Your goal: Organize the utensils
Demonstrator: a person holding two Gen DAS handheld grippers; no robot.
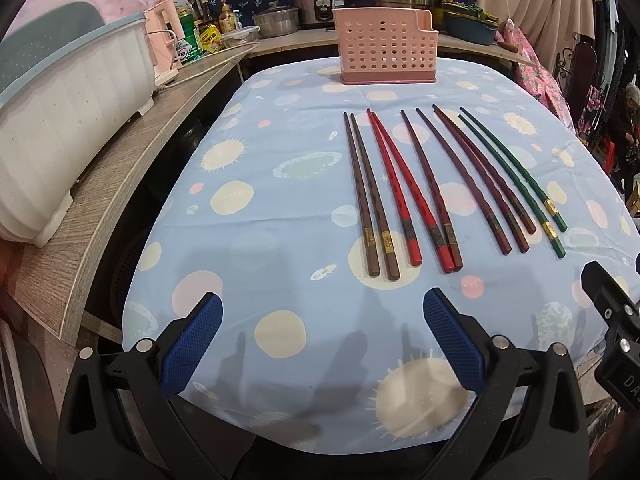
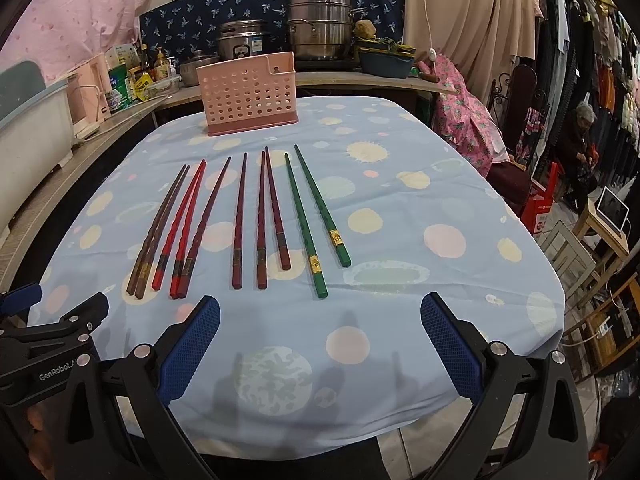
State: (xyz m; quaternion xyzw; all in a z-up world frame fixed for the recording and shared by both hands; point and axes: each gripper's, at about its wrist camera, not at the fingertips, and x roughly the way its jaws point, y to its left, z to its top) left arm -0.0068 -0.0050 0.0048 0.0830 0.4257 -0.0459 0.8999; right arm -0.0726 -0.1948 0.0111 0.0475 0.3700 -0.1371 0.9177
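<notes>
Several chopsticks lie side by side on the blue patterned tablecloth (image 1: 280, 216): a brown pair (image 1: 370, 196), a red pair (image 1: 394, 188), dark maroon ones (image 1: 472, 180) and a green pair (image 1: 516, 176). They also show in the right wrist view: brown (image 2: 158, 228), red (image 2: 182, 224), maroon (image 2: 262, 216), green (image 2: 316, 208). A pink perforated utensil holder (image 1: 386, 46) stands upright at the table's far edge, also seen in the right wrist view (image 2: 250, 94). My left gripper (image 1: 322, 324) is open and empty, short of the handle ends. My right gripper (image 2: 320, 326) is open and empty, near the green pair's handles.
A wooden shelf (image 1: 132, 184) on the left carries a white dish rack (image 1: 60, 120), bottles and a pink kettle. Steel pots (image 2: 320, 28) stand on the counter behind. On the right are a chair (image 2: 520, 92), hanging clothes and a seated person (image 2: 580, 136).
</notes>
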